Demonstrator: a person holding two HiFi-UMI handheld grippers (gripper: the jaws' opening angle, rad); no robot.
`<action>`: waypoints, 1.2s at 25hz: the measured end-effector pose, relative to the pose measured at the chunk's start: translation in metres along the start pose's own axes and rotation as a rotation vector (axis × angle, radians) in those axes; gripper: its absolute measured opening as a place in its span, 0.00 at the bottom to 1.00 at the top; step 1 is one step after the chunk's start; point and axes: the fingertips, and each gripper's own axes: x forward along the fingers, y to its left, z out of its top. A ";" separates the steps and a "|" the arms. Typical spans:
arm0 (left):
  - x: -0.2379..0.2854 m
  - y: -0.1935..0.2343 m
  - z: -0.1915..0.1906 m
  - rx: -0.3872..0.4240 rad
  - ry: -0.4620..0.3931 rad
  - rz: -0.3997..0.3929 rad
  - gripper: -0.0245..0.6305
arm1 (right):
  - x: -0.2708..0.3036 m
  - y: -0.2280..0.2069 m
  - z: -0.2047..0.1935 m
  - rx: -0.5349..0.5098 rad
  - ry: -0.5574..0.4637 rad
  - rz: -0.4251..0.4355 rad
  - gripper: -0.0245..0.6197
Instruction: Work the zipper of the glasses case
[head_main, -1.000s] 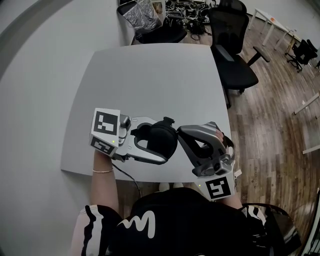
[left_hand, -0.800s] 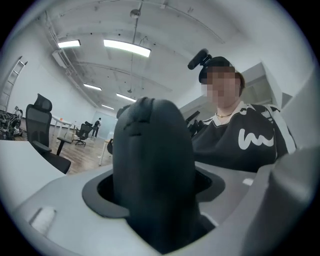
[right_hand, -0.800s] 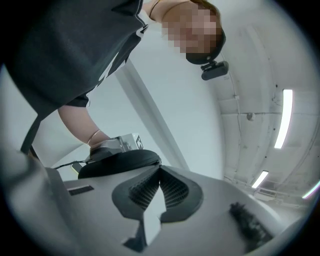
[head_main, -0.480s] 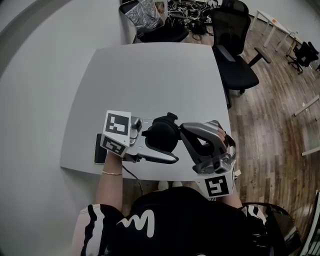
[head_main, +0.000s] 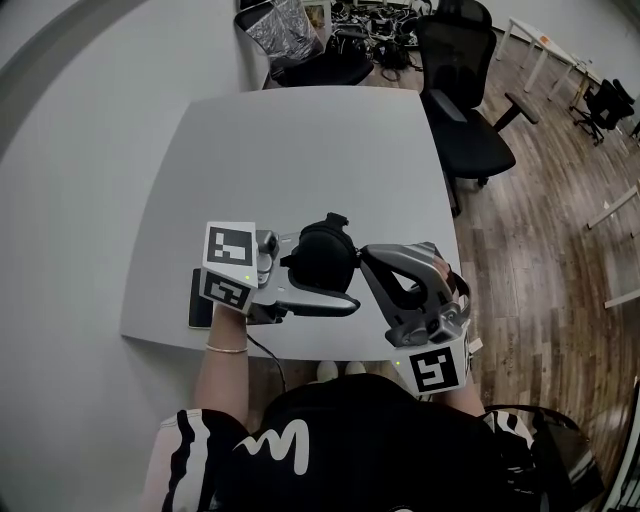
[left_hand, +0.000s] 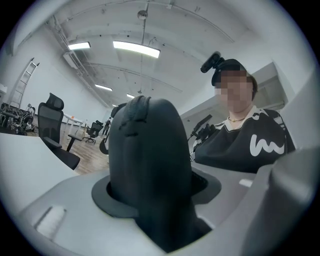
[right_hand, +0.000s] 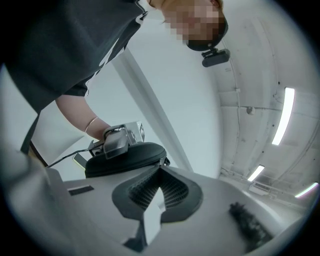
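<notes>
We find the glasses case (head_main: 322, 258) held in the air above the near edge of the table (head_main: 300, 150), clamped between the 2 jaws of the left gripper (head_main: 330, 278). Its long axis runs level, from the left gripper toward the right gripper (head_main: 364, 256). Only the right gripper view shows that gripper's jaws pressed together on the zipper pull (right_hand: 163, 161) at the case's end. The left gripper view shows the case lengthwise, filling the gap between its jaws.

The left tool (left_hand: 156, 212) apparently grips the black glasses case (left_hand: 147, 150).
</notes>
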 end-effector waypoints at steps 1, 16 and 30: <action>0.000 0.000 0.002 0.000 -0.014 0.003 0.45 | -0.001 0.001 0.000 0.006 -0.001 0.003 0.05; -0.002 0.014 0.040 -0.017 -0.252 0.126 0.45 | -0.018 0.025 -0.016 0.068 0.009 0.036 0.05; -0.030 0.056 0.082 -0.030 -0.423 0.245 0.45 | -0.002 0.038 -0.053 0.161 0.079 0.100 0.05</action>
